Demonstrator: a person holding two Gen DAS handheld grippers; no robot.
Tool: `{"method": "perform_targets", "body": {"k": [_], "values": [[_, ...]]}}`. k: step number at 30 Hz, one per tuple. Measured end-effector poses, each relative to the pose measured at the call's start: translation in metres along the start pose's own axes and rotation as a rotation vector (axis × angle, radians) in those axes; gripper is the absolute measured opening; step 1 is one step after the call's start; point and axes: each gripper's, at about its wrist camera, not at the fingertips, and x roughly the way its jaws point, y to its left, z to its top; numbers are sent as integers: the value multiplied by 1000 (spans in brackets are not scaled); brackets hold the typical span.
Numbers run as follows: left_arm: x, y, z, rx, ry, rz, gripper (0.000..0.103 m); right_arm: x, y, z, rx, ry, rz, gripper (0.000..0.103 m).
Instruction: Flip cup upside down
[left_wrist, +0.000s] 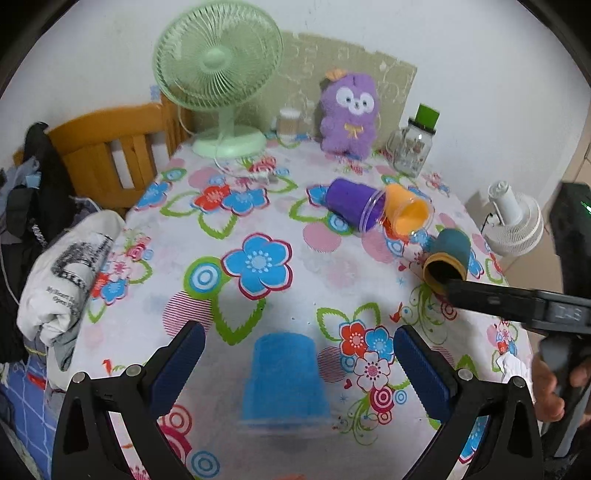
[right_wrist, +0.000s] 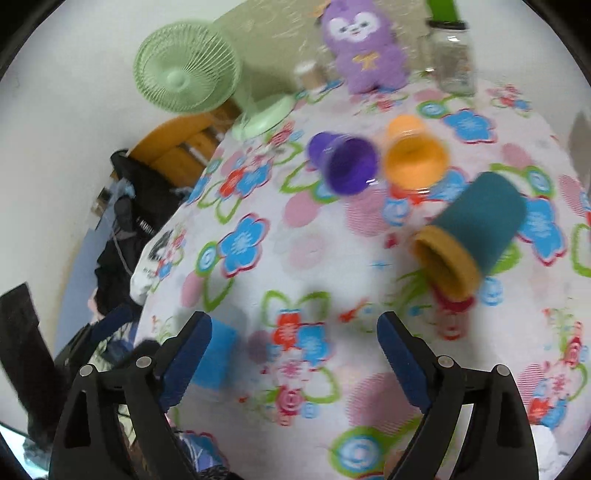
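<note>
The blue cup (left_wrist: 284, 380) stood mouth-down on the flowered table (left_wrist: 258, 206), narrow base up, between the spread fingers of the left hand-held gripper (left_wrist: 299, 354), which was released and touched nothing; that placement suggested this cup was already flipped and the left tool only waited over it. In the right wrist view the same cup (right_wrist: 218, 354) showed just beside the left finger of the right hand-held gripper (right_wrist: 293, 350), whose jaws also stood wide apart and empty above bare cloth. From the left wrist view, the right hand-held gripper (left_wrist: 452, 291) reached its dark tip up to the mouth of the teal cup (left_wrist: 448, 256), which lay on its side with its tan rim toward the tool; whether the tip touched the rim could not be told. I judged this cup the next to be turned, and lying down it would likely roll if nudged off centre.

Farther back the purple cup (left_wrist: 351, 205) and the orange cup (left_wrist: 408, 214) lay on their sides, touching each other, clear of the approach. Behind them stood a purple plush toy (left_wrist: 349, 114), a green fan (left_wrist: 218, 70) and a glass jar (left_wrist: 412, 147), well apart from the work. A folded white cloth (left_wrist: 70, 273) hung at the table's left edge
</note>
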Motion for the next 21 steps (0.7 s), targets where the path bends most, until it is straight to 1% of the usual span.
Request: {"method": "perform_targets", "body": {"k": [2, 5, 9, 10, 12, 14, 16, 18, 19, 20, 21], "values": [[13, 7, 4, -21, 56, -16, 103, -5, -12, -1, 6, -19, -8, 93], [27, 13, 5, -41, 107, -49, 103, -7, -25, -4, 7, -34, -30, 93], [44, 20, 6, -48, 176, -31, 103, -1, -35, -4, 11, -26, -24, 93], [49, 21, 7, -50, 194, -30, 101, 1, -36, -5, 8, -24, -22, 93], [57, 21, 9, -44, 227, -43, 96, 4, -36, -6, 3, -19, -14, 93], [67, 18, 10, -12, 265, -55, 93, 7, -35, -6, 0, -14, -7, 93], [77, 14, 10, 20, 315, -39, 87, 9, -32, -6, -1, -14, 3, 93], [86, 13, 7, 49, 361, -29, 73, 9, -31, -7, -2, -20, 10, 93], [89, 13, 6, 57, 381, -28, 71, 8, -30, -7, -2, -24, 12, 93], [90, 13, 5, 60, 392, -27, 66, 8, -29, -7, -3, -28, 13, 93], [93, 14, 4, 64, 404, -23, 58, 8, -28, -7, -3, -31, 15, 93]]}}
